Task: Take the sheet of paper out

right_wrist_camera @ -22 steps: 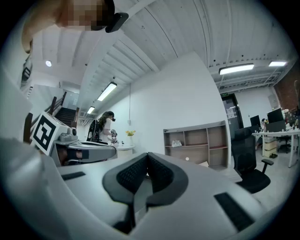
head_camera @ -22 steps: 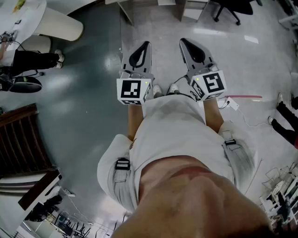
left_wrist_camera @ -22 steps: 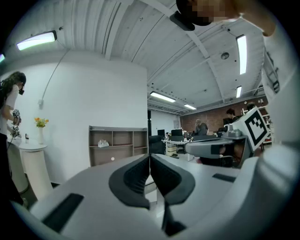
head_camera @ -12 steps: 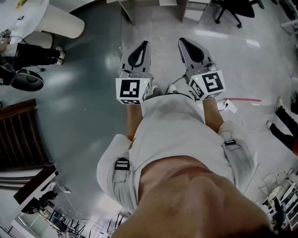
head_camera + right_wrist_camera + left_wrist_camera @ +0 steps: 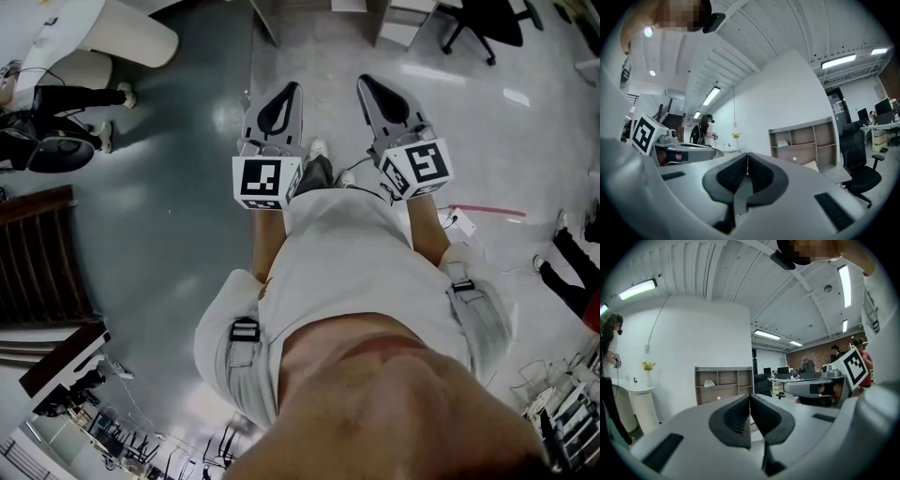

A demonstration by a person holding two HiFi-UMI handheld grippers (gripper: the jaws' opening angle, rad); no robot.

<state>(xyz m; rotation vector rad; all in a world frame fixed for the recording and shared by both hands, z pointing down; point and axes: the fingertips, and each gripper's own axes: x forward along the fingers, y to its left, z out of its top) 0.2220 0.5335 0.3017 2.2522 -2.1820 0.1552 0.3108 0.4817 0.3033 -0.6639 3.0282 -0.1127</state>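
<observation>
The sheet of paper does not show in any view, so I cannot tell where it is. The left gripper (image 5: 287, 96) is clenched on nothing; its dark pads (image 5: 733, 417) press flat together. The right gripper (image 5: 368, 89) is squeezed closed the same way, with nothing inside. Both are held out in front of the person's white shirt (image 5: 347, 253), side by side and a little apart, above the shiny grey floor (image 5: 178, 206). The person's shoes (image 5: 319, 150) peek out between them. A brown shelf (image 5: 724, 383) stands by a white wall. A black office chair (image 5: 860, 164) is near it. Yellow flowers (image 5: 647, 365) sit on a white table. Another person in black (image 5: 66, 98) stands off to the left, near dark wooden stairs (image 5: 37, 272).
</observation>
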